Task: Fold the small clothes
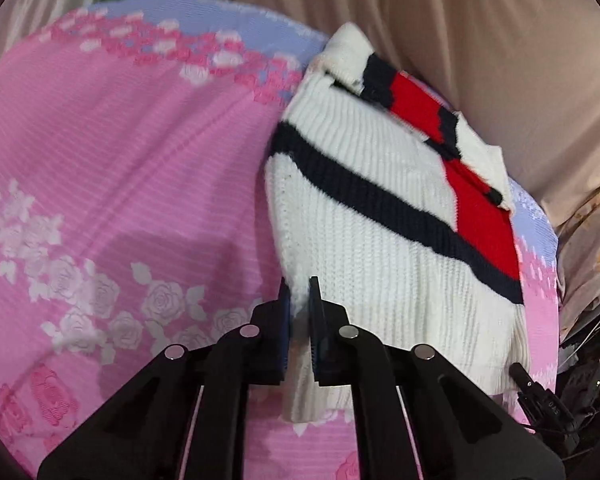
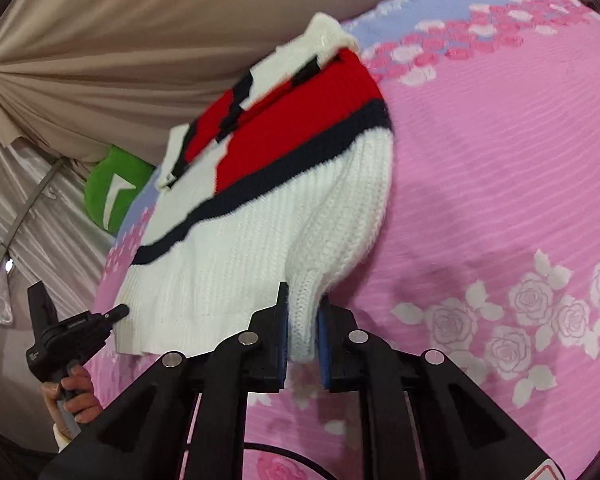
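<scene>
A small white knit sweater (image 1: 380, 216) with navy stripes and red blocks lies partly folded on a pink rose-print bedsheet (image 1: 120, 184). My left gripper (image 1: 299, 300) is shut on the sweater's near white edge. In the right wrist view the sweater (image 2: 236, 248) hangs toward me, and my right gripper (image 2: 303, 312) is shut on a white sleeve end. The left gripper (image 2: 116, 314) also shows there, at the sweater's lower left corner, held by a hand.
The bedsheet (image 2: 500, 184) has a blue band with pink flowers at its far edge. Beige draped fabric (image 1: 460, 40) rises behind the bed. A green and white cushion (image 2: 116, 192) lies at the bed's side. Dark clutter (image 1: 588, 360) sits beyond the bed's right edge.
</scene>
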